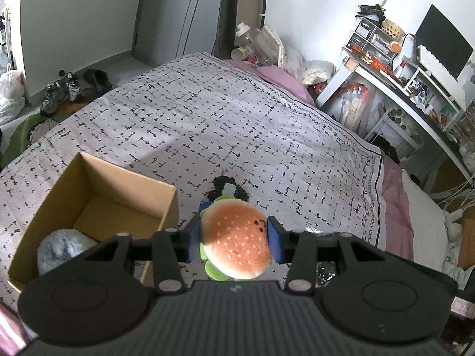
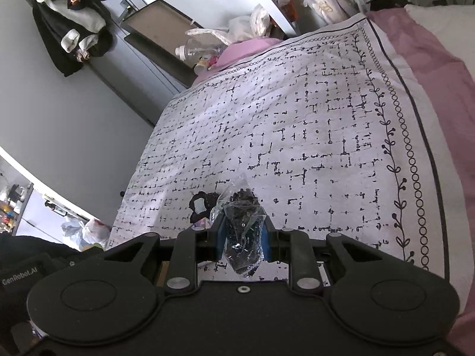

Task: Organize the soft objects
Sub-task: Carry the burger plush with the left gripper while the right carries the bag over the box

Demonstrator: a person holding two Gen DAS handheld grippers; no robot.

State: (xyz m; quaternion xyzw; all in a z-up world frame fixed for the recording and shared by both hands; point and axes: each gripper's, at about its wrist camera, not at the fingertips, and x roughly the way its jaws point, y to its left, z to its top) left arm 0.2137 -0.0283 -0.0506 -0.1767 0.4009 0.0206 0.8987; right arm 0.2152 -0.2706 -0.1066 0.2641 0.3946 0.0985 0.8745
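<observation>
My left gripper [image 1: 234, 238] is shut on a plush hamburger [image 1: 237, 237] with an orange bun and green lettuce, held above the bed just right of an open cardboard box [image 1: 124, 178]. A grey fluffy soft item [image 1: 63, 249] lies inside the box at its near left. A black fuzzy item with a white tag [image 1: 228, 190] lies on the bedspread beyond the hamburger. My right gripper [image 2: 242, 237] is shut on a clear plastic bag holding something black [image 2: 242, 231], above the bed. The black fuzzy item also shows in the right wrist view [image 2: 202, 204], just left of the bag.
The patterned white bedspread [image 1: 237, 112] covers a bed with pink sheets [image 1: 394, 216]. A cluttered white desk with a monitor [image 1: 439, 41] stands at right. Shoes [image 1: 59, 92] and plastic bags sit on the floor at left. Bottles and bags crowd the bed's far end [image 2: 207, 50].
</observation>
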